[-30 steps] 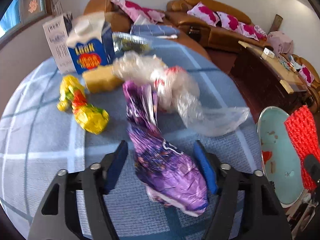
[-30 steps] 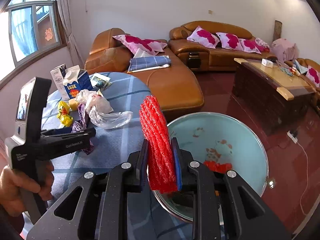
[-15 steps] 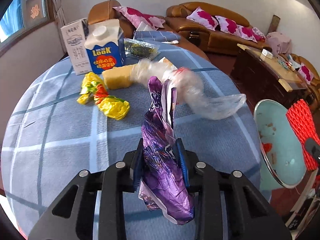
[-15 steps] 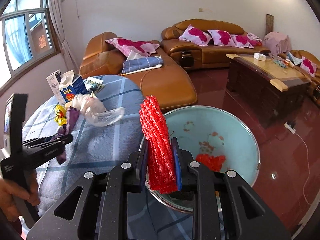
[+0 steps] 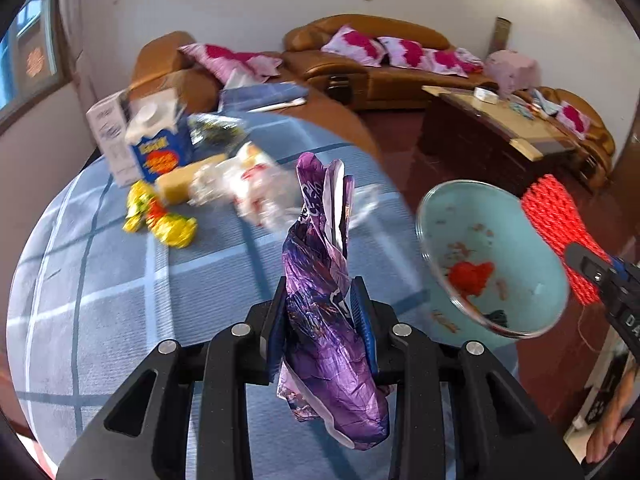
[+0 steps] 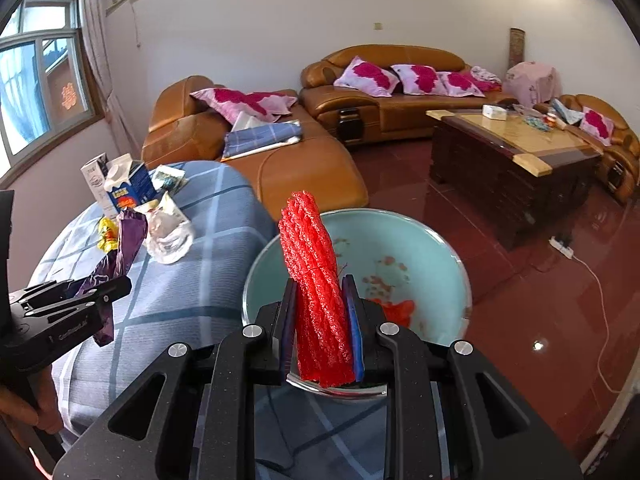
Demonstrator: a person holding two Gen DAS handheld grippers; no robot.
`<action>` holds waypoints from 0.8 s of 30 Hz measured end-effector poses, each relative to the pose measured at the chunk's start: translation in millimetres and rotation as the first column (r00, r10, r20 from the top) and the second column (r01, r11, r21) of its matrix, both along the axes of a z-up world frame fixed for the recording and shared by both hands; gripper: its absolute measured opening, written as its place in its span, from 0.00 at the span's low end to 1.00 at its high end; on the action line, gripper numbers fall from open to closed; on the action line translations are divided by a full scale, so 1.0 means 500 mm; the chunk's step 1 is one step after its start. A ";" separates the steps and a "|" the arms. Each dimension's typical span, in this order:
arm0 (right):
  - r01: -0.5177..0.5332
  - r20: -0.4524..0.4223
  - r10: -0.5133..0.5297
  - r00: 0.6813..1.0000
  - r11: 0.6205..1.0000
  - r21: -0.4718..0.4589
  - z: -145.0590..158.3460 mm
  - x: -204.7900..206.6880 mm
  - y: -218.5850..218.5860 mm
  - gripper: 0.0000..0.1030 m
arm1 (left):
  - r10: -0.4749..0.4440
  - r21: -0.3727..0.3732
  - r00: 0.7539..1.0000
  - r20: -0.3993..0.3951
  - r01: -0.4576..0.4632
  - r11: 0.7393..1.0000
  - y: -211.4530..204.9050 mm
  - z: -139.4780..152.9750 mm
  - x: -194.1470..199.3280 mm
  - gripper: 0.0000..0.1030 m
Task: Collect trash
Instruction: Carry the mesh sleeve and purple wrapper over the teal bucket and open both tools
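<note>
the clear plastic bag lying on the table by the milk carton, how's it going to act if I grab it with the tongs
The clear plastic bag looks thin and crumpled, so it will likely be floppy and sag from the grip. It is probably very light and may drift or drag. The film looks glossy, so it could slip unless several layers are pinched. It lies against the blue milk carton, which might get nudged.

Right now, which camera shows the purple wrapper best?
The left wrist view: the purple wrapper fills the centre, pinched in the left gripper. The right wrist view shows it small, at the left edge.
</note>
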State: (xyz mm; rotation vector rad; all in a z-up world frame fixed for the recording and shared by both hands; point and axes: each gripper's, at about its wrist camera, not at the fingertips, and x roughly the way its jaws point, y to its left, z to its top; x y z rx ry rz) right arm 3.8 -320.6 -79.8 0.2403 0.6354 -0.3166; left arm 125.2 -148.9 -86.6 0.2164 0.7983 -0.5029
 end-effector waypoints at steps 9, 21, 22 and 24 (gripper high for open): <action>0.086 0.018 -0.086 0.996 0.996 -0.002 0.011 -0.052 -0.053 0.22 | -0.094 0.012 0.994 0.063 0.094 0.996 -0.077 0.039 -0.046 0.30; 0.127 0.026 -0.127 0.992 0.992 0.020 0.002 -0.064 -0.087 0.22 | -0.182 0.030 0.980 0.083 0.180 0.983 -0.159 0.049 -0.074 0.30; 0.129 0.022 -0.130 0.991 0.991 0.022 -0.001 -0.063 -0.088 0.22 | -0.185 0.032 0.979 0.080 0.183 0.983 -0.163 0.047 -0.073 0.30; 0.133 0.015 -0.134 0.991 0.991 0.027 -0.006 -0.058 -0.089 0.22 | -0.194 0.036 0.979 0.063 0.192 0.981 -0.173 0.039 -0.069 0.30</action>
